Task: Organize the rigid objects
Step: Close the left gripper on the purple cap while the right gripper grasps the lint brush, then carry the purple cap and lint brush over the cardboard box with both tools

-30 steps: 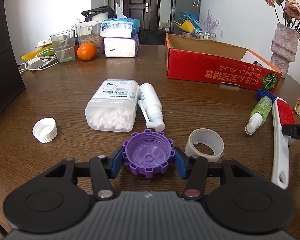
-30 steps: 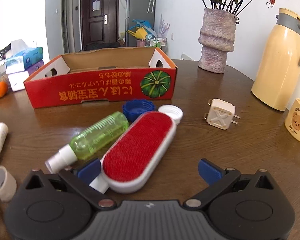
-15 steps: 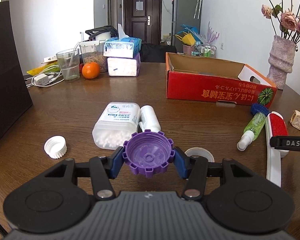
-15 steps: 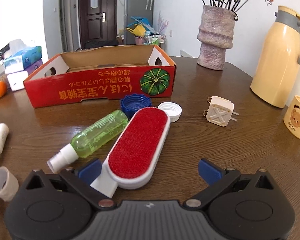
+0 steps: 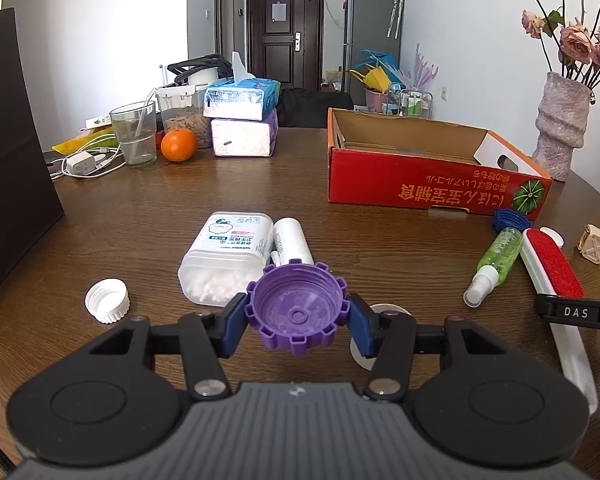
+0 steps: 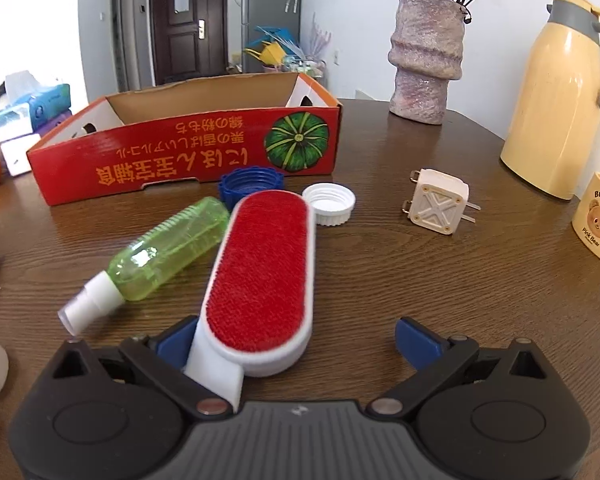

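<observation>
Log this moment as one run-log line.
left gripper: shut on purple cap | right gripper: open, closing around lint brush | box: nothing visible inside

Two low wrist views angled down across the table (image 5: pixel 260 184), both sharing the red box (image 6: pixel 188 152).

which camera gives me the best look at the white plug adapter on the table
The right wrist view: the plug adapter lies unobstructed, its prongs and X-patterned face clear. The left wrist view shows it only small at the right edge, beyond the lint brush.
</observation>
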A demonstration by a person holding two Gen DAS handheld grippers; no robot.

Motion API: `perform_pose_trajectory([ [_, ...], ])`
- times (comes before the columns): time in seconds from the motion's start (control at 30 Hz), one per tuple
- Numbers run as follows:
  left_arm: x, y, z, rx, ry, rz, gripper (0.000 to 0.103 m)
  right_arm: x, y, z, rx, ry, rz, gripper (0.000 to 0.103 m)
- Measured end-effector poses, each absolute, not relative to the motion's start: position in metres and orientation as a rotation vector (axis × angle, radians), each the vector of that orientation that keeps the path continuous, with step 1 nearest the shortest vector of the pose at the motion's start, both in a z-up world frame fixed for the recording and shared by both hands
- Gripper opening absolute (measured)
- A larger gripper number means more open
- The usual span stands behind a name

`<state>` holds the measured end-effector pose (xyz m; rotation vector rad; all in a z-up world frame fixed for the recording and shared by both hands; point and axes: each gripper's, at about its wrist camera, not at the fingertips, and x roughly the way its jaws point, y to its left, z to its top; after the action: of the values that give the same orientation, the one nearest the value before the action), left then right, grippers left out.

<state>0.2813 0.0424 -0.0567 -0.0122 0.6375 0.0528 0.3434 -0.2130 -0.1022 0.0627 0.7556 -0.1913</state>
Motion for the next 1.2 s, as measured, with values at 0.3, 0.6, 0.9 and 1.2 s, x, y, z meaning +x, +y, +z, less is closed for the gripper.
perform_pose_trajectory([
  [0.3, 0.278, 0.035, -0.051, 0.000, 0.628, 0.051, 0.054, 0.347, -0.216, -0.096, 0.040, 0.728, -0.104, 0.055],
  [0.6, 0.280, 0.021, -0.044, 0.017, 0.618, 0.042, 0.054, 0.321, -0.228, -0.091, 0.065, 0.672, -0.089, 0.055],
  [0.9, 0.290, 0.000, -0.032, 0.023, 0.606, 0.025, 0.054, 0.312, -0.236, -0.067, 0.053, 0.597, -0.055, 0.055],
  [1.2, 0.311, -0.018, -0.012, 0.007, 0.571, 0.004, 0.054, 0.320, -0.231, -0.040, 0.066, 0.536, -0.018, 0.055],
])
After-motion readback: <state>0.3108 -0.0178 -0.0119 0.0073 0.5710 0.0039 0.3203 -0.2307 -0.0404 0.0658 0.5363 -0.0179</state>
